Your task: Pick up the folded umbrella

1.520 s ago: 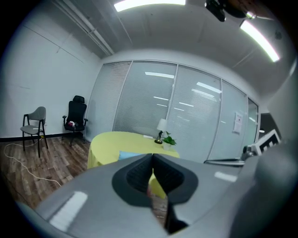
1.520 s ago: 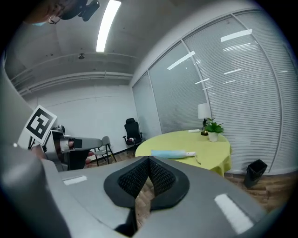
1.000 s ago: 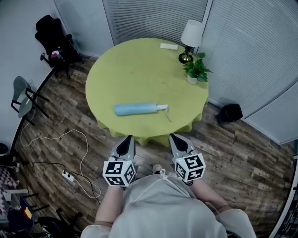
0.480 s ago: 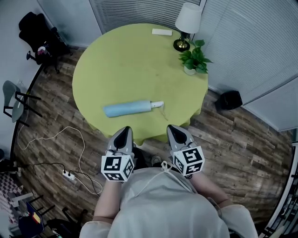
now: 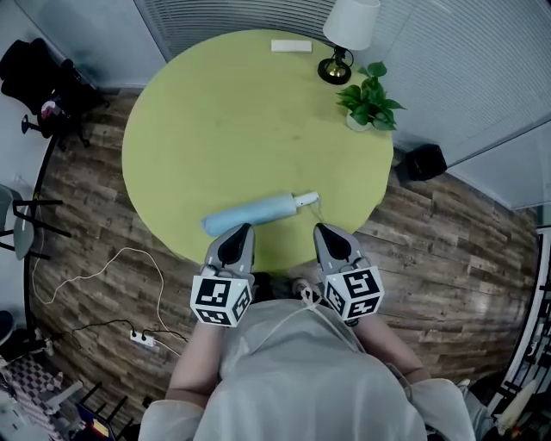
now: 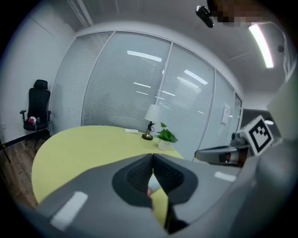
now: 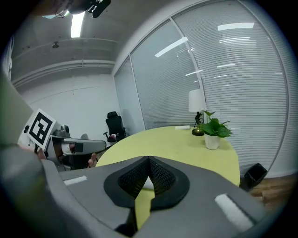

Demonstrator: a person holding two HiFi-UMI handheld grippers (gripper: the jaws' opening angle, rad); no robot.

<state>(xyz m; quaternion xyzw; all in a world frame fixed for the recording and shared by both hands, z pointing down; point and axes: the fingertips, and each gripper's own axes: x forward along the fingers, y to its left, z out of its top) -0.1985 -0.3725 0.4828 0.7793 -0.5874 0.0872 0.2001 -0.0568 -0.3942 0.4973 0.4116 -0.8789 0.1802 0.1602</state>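
The folded light-blue umbrella (image 5: 254, 212) lies near the front edge of the round yellow-green table (image 5: 224, 112), its white handle (image 5: 306, 200) pointing right. My left gripper (image 5: 237, 232) is shut and empty, its tip just short of the umbrella's left part. My right gripper (image 5: 327, 231) is also shut and empty, just in front of and right of the handle. In the left gripper view the jaws (image 6: 152, 156) meet over the table edge. In the right gripper view the jaws (image 7: 149, 159) meet too, and a small white patch shows behind them.
At the table's far side stand a white-shaded lamp (image 5: 349, 26), a potted plant (image 5: 368, 102) and a flat white object (image 5: 291, 46). A black bin (image 5: 420, 161) sits on the wood floor at the right, a black office chair (image 5: 39, 82) at the left, and cables with a power strip (image 5: 142, 338) lie lower left.
Both grippers and the head have moved forward to the table. The umbrella, earlier well ahead of the tips, now lies just beyond them. Both jaws stay shut.
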